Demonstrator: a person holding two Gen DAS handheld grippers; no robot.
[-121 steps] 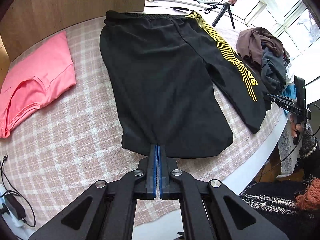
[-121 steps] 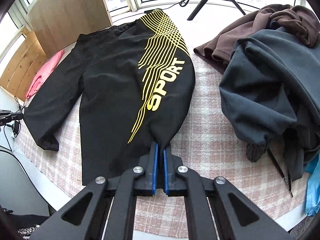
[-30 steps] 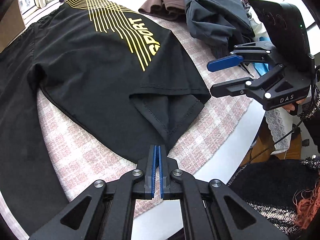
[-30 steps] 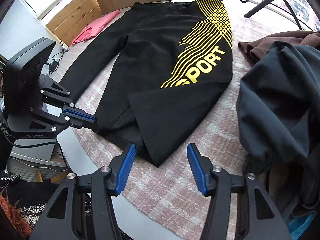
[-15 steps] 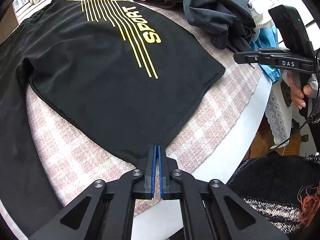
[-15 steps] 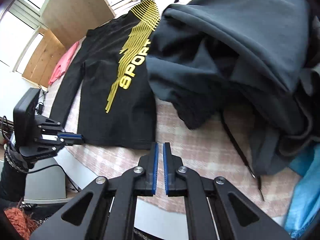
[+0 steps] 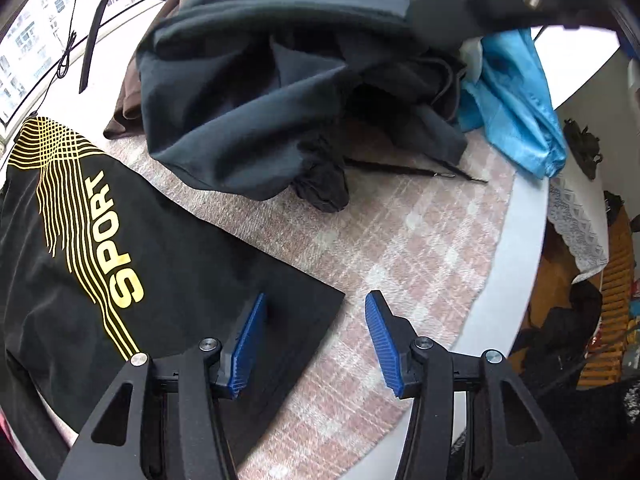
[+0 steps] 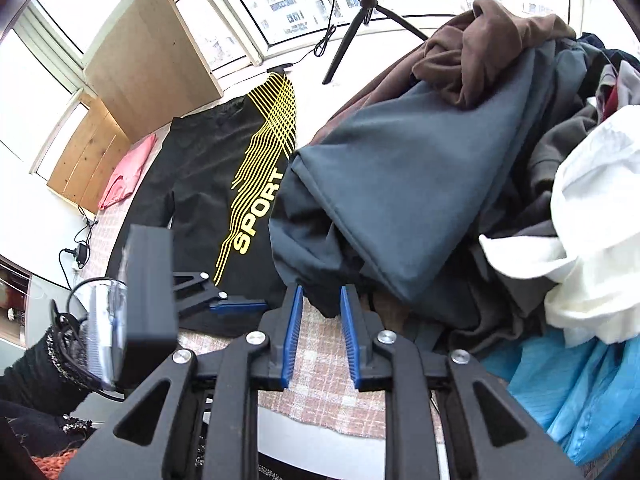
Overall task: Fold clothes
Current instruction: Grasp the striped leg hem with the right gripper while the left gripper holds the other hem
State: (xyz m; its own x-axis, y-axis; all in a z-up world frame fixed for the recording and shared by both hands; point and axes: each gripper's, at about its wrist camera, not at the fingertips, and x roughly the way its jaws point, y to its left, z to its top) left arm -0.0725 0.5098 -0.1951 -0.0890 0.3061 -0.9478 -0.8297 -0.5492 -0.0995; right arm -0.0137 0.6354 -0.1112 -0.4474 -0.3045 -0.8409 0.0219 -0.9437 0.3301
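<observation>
The black shorts with the yellow SPORT print (image 7: pixel 120 264) lie folded lengthwise on the checked cloth; they also show in the right wrist view (image 8: pixel 224 184). My left gripper (image 7: pixel 316 340) is open just above the shorts' near hem corner, holding nothing. My right gripper (image 8: pixel 320 336) is partly open, its fingers on either side of a hanging fold of the dark grey garment (image 8: pixel 400 200) in the clothes pile. The left gripper also shows in the right wrist view (image 8: pixel 236 306), and the right gripper's body crosses the top of the left wrist view (image 7: pixel 500 4).
The pile holds a brown garment (image 8: pixel 480 48), a white one (image 8: pixel 592 216) and a blue one (image 7: pixel 516 108). A folded pink top (image 8: pixel 128 168) lies far left. A tripod (image 8: pixel 356 28) stands by the window. The table's white edge (image 7: pixel 504 280) runs at the right.
My left gripper has let go of the shorts' hem and opened, turning toward the pile. My right gripper has opened from shut and moved up to the dark grey garment.
</observation>
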